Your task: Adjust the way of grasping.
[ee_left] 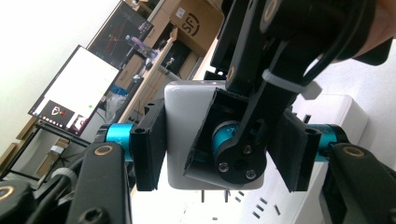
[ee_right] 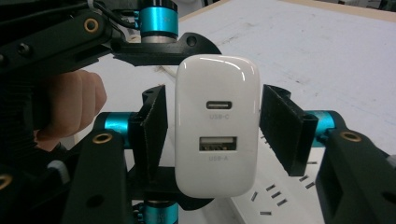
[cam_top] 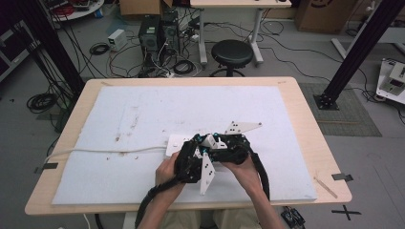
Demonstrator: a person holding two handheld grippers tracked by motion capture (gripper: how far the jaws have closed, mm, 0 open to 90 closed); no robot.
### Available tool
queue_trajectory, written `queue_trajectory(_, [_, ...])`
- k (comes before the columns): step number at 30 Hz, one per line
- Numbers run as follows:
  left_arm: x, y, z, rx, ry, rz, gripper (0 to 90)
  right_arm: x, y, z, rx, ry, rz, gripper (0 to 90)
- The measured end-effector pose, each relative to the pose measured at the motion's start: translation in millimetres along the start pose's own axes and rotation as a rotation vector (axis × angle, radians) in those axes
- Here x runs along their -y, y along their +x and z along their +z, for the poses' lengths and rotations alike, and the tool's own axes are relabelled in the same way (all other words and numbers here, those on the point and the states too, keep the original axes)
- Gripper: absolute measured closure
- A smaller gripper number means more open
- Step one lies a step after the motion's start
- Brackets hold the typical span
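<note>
**Two grippers met over a white USB charger**

Cables, computer towers and a black stool (cam_top: 232, 53) crowded the workshop floor beyond the wooden counter (cam_top: 305, 114), which carried a white foam sheet (cam_top: 143, 119). Near the sheet's front edge, just ahead of the person's hands, lay a white power strip (cam_top: 176, 143), its cord (cam_top: 95, 150) trailing toward the counter's left side.

Above the strip, the left gripper (cam_top: 193, 160) and the right gripper (cam_top: 229, 145) were bunched closely together, each held in one hand (cam_top: 167, 171).

In the right gripper view, a white charger (ee_right: 217, 126) faced the camera, showing a USB-C port above a USB-A port. It stood between the right gripper's (ee_right: 212, 133) pads (ee_right: 154, 135): the left pad met the charger's side, while whether the right pad touched could not be told. The other gripper's black jaws appeared to clamp the charger from above and below.

In the left gripper view, the charger (ee_left: 184, 116) sat over the strip (ee_left: 336, 112), its prongs pointing toward the slots, with the left gripper (ee_left: 219, 149) pads bracketing it and the other gripper's linkage crossing its face.
</note>
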State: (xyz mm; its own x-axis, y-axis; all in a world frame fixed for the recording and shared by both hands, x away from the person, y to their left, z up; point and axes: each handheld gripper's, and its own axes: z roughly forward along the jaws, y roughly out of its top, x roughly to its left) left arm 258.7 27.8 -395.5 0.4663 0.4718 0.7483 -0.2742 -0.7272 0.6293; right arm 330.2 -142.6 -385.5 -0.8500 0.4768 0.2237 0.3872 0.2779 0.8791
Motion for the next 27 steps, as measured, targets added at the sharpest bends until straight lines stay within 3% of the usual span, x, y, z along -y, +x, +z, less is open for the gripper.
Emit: queue_trajectory(27, [1.4, -1.4, -1.2, 0.0, -0.006, 0.002, 42.5, 1.0, 1.7, 1.3, -0.028, -0.01, 0.001, 62.4])
